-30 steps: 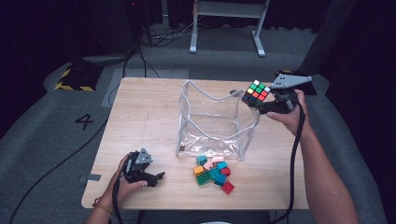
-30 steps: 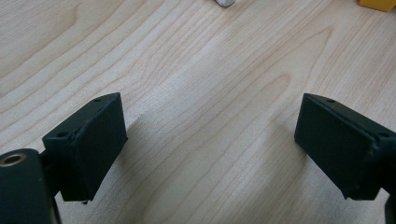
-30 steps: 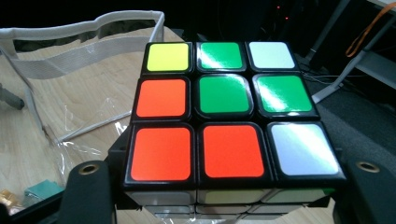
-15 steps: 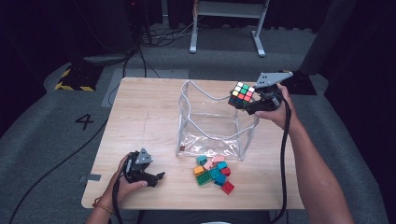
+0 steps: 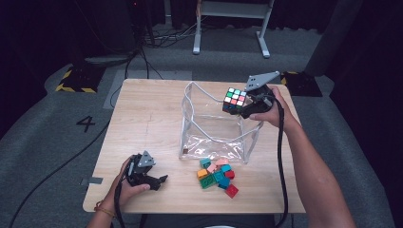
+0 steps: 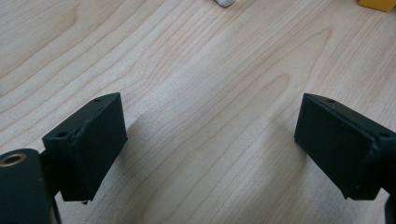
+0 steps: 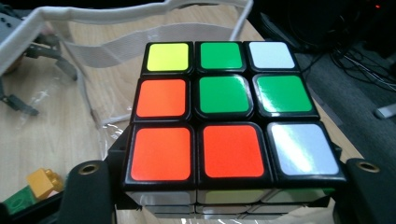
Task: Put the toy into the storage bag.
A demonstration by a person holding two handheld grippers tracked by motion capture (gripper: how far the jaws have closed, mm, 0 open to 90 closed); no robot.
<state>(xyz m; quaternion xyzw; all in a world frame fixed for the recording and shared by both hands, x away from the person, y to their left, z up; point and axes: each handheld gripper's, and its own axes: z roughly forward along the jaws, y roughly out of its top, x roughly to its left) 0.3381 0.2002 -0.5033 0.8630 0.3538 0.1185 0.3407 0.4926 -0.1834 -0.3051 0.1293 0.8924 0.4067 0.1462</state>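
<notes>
Multicoloured plastic puzzle cube clamped between the right gripper jaws, poised over the rim of the clear soft plastic bag, apparently for dropping inside. Left gripper parked on the pale wooden table, jaws apart, empty. Heap of small coloured toy bricks lying just outside the bag.

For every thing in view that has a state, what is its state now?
Puzzle cube: scrambled, clamped in the right gripper, held above the bag's rim.
Clear bag: open at the top, upright on the table.
Toy bricks: loose pile beside the bag.
Left gripper: open, nothing between its jaws.
</notes>
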